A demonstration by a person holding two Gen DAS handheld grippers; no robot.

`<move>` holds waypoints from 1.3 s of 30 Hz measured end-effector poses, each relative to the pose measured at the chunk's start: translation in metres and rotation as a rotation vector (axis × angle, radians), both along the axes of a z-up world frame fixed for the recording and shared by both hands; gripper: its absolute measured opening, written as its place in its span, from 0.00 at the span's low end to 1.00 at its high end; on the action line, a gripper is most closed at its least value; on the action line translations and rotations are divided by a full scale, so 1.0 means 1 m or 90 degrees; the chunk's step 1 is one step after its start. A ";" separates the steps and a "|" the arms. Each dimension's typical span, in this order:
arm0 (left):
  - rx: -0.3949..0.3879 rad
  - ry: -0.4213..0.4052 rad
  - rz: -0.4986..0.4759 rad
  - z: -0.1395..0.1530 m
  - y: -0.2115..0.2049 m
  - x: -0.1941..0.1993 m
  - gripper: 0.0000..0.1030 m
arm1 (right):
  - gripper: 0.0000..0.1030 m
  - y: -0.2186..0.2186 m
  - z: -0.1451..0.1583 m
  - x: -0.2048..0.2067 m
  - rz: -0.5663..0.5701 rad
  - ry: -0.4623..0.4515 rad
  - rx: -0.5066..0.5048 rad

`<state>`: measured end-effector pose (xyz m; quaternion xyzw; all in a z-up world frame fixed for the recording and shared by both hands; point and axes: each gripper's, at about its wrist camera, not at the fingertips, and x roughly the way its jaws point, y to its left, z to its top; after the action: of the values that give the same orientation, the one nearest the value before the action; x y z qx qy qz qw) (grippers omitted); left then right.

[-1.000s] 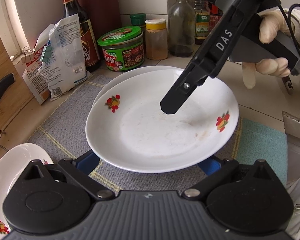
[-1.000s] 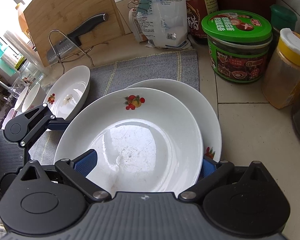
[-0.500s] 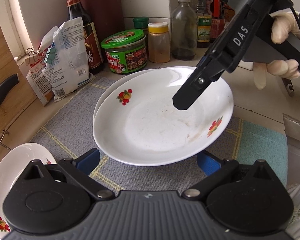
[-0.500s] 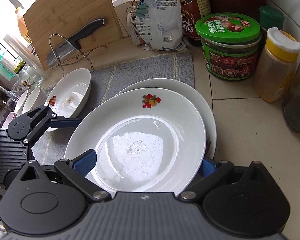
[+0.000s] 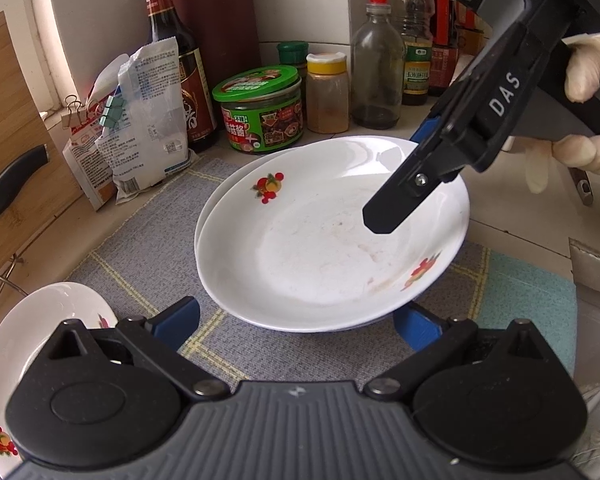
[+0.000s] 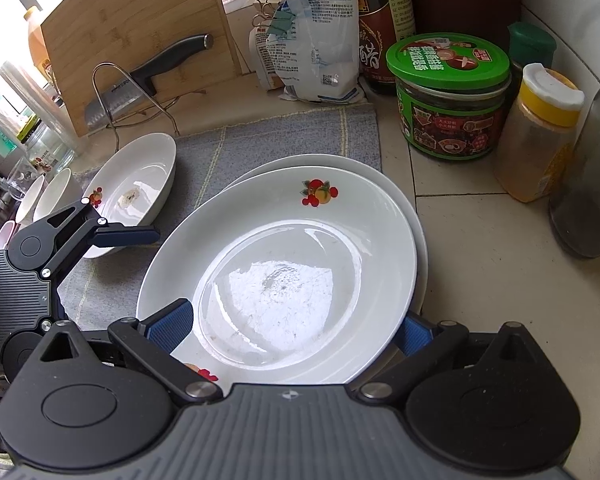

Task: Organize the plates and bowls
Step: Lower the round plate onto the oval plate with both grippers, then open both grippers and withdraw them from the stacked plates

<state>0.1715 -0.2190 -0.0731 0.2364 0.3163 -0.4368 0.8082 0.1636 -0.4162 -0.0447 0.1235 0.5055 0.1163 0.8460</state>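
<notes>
Looking along the left gripper (image 5: 296, 322), its blue fingers stand wide apart with nothing between them; just ahead, a fruit-printed plate (image 5: 324, 240) sits on a second plate (image 5: 220, 196) upon the grey mat (image 5: 140, 240). The right gripper (image 5: 396, 208) hangs over the top plate's far side, and a shallow bowl (image 5: 40, 328) lies at the near left. From the right wrist, the right gripper (image 6: 294, 326) is spread too, its fingers either side of the top plate's (image 6: 300, 216) near rim. The left gripper (image 6: 132, 236) sits left of the stack, the shallow bowl (image 6: 140, 176) beyond it.
</notes>
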 end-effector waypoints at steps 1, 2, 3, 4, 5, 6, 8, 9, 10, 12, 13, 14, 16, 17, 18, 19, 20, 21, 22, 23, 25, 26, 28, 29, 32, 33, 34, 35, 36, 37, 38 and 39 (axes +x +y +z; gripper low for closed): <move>0.000 0.001 0.003 0.000 0.000 0.000 1.00 | 1.00 0.000 0.000 -0.001 -0.001 0.001 -0.003; 0.000 0.001 0.005 0.000 0.001 0.000 1.00 | 1.00 0.001 0.001 -0.002 -0.002 0.002 -0.006; -0.001 0.001 0.006 0.001 0.002 -0.001 1.00 | 1.00 0.002 0.001 -0.002 -0.002 0.002 -0.009; -0.002 0.001 0.007 0.001 0.002 -0.001 1.00 | 1.00 0.002 0.001 -0.002 -0.002 0.003 -0.012; -0.002 0.000 0.007 0.001 0.003 -0.002 1.00 | 1.00 0.003 0.001 -0.003 -0.002 0.004 -0.014; -0.002 -0.001 0.008 0.002 0.003 -0.002 1.00 | 1.00 0.004 0.001 -0.004 -0.003 0.005 -0.017; -0.003 -0.003 0.010 0.002 0.004 -0.003 1.00 | 1.00 0.004 0.001 -0.005 -0.004 0.005 -0.021; -0.004 -0.003 0.010 0.003 0.005 -0.004 1.00 | 1.00 0.005 0.001 -0.006 -0.005 0.006 -0.023; -0.006 -0.003 0.010 0.003 0.006 -0.004 1.00 | 1.00 0.005 0.001 -0.006 -0.005 0.006 -0.026; -0.009 -0.005 0.012 0.004 0.007 -0.006 1.00 | 1.00 0.007 0.002 -0.007 -0.007 0.008 -0.031; -0.011 -0.004 0.012 0.004 0.008 -0.007 1.00 | 1.00 0.007 0.002 -0.007 -0.006 0.009 -0.034; -0.013 -0.004 0.013 0.005 0.009 -0.008 1.00 | 1.00 0.008 0.003 -0.008 -0.006 0.009 -0.037; -0.016 -0.004 0.014 0.006 0.010 -0.011 1.00 | 1.00 0.009 0.003 -0.009 -0.006 0.010 -0.042; -0.017 -0.004 0.015 0.006 0.011 -0.012 1.00 | 1.00 0.009 0.003 -0.009 -0.007 0.010 -0.043; -0.018 -0.004 0.015 0.007 0.012 -0.013 1.00 | 1.00 0.010 0.004 -0.010 -0.008 0.011 -0.044; -0.020 -0.005 0.015 0.007 0.013 -0.015 1.00 | 1.00 0.010 0.004 -0.010 -0.008 0.011 -0.045; -0.022 -0.006 0.016 0.008 0.014 -0.016 1.00 | 1.00 0.011 0.004 -0.010 -0.009 0.011 -0.047; -0.023 -0.006 0.017 0.009 0.015 -0.017 1.00 | 1.00 0.011 0.005 -0.011 -0.010 0.012 -0.048; -0.025 -0.006 0.018 0.009 0.017 -0.018 1.00 | 1.00 0.012 0.005 -0.011 -0.011 0.013 -0.050; -0.027 -0.006 0.020 0.010 0.018 -0.019 1.00 | 1.00 0.012 0.005 -0.012 -0.012 0.014 -0.052; -0.030 -0.005 0.023 0.011 0.021 -0.021 1.00 | 1.00 0.013 0.005 -0.012 -0.014 0.015 -0.055; -0.033 -0.006 0.024 0.012 0.022 -0.022 1.00 | 1.00 0.014 0.005 -0.013 -0.014 0.015 -0.056; -0.037 -0.006 0.027 0.014 0.025 -0.024 1.00 | 1.00 0.015 0.005 -0.014 -0.017 0.018 -0.059; -0.040 -0.008 0.030 0.015 0.026 -0.025 1.00 | 1.00 0.015 0.004 -0.014 -0.018 0.019 -0.061; -0.050 -0.010 0.036 0.018 0.029 -0.028 1.00 | 1.00 0.014 0.002 -0.016 -0.023 0.029 -0.067; -0.052 -0.011 0.038 0.019 0.030 -0.029 1.00 | 1.00 0.014 0.001 -0.016 -0.026 0.033 -0.068; -0.055 -0.012 0.040 0.020 0.032 -0.031 1.00 | 1.00 0.013 -0.001 -0.017 -0.027 0.035 -0.070; -0.057 -0.013 0.042 0.021 0.033 -0.032 1.00 | 1.00 0.013 -0.001 -0.018 -0.027 0.036 -0.072; -0.059 -0.014 0.044 0.021 0.034 -0.034 1.00 | 1.00 0.014 -0.001 -0.020 -0.025 0.033 -0.074; -0.060 -0.015 0.047 0.022 0.035 -0.036 1.00 | 1.00 0.015 0.000 -0.021 -0.022 0.031 -0.077; -0.061 -0.017 0.050 0.023 0.037 -0.037 1.00 | 1.00 0.016 0.002 -0.023 -0.018 0.025 -0.078; -0.063 -0.018 0.054 0.023 0.038 -0.039 1.00 | 1.00 0.018 0.005 -0.024 -0.015 0.018 -0.083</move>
<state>0.1328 -0.1807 -0.0499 0.1885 0.2925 -0.4136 0.8413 0.1398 -0.3979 -0.0396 0.0756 0.5226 0.0713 0.8462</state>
